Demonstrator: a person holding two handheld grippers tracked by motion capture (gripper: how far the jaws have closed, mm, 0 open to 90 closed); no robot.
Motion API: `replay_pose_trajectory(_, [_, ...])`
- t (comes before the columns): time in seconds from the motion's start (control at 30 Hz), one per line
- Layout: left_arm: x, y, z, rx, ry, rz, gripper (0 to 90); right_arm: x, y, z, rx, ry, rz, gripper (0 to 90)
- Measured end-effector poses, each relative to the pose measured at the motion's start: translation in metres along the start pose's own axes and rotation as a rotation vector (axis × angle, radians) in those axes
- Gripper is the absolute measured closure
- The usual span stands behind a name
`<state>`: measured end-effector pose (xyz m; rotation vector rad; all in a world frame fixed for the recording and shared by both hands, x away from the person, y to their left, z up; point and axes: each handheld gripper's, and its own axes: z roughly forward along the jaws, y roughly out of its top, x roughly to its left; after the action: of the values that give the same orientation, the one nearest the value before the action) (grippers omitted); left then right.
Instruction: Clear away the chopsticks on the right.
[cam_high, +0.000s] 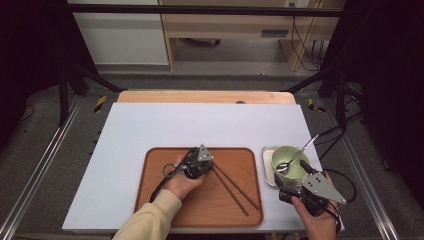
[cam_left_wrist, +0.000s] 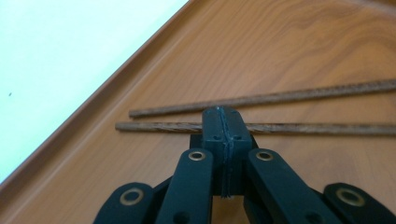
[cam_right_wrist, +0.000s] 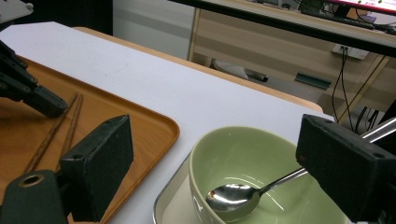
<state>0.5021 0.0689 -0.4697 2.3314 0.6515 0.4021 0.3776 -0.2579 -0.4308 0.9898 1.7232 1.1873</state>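
Chopsticks (cam_left_wrist: 261, 127) meet closed left tongs (cam_left_wrist: 223, 122).

Lab: black frame rig (cam_high: 200, 9), cables (cam_high: 305, 40), bare desk (cam_high: 240, 25) behind.

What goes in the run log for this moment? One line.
left gripper: shut, at chopsticks on tray | right gripper: open, before bowl | spoon: in bowl

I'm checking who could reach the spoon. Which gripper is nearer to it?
Right. The right gripper stands open right at the green bowl where the spoon lies. The left gripper is shut over the tray, beside the chopsticks.
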Motion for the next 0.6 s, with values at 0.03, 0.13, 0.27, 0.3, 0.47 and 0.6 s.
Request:
replay_pose_trajectory(0.03, [-0.001, 0.002, 0.002, -0.008, -0.006, -0.009, 89.7, 0.000, 0.000, 0.000, 0.001, 0.001, 0.000, 11.6])
replay_pose_trajectory(0.13, [-0.002, 0.006, 0.006, -0.013, -0.013, -0.010, 89.6, 0.000, 0.000, 0.000, 0.002, 0.005, 0.002, 11.6])
replay_pose_trajectory(0.27, [-0.004, 0.010, 0.010, -0.008, -0.021, 0.004, 89.6, 0.000, 0.000, 0.001, 0.007, 0.009, 0.004, 11.6])
replay_pose_trajectory(0.3, [-0.005, 0.011, 0.012, -0.020, -0.021, -0.006, 89.5, 0.000, 0.000, 0.001, 0.008, 0.010, 0.004, 11.6])
replay_pose_trajectory(0.47, [-0.008, 0.018, 0.017, -0.011, -0.033, 0.013, 89.4, 0.001, -0.001, 0.001, 0.013, 0.014, 0.003, 11.6])
replay_pose_trajectory(0.6, [-0.012, 0.024, 0.023, -0.017, -0.039, 0.023, 89.5, 0.000, -0.001, 0.002, 0.017, 0.015, 0.003, 11.6])
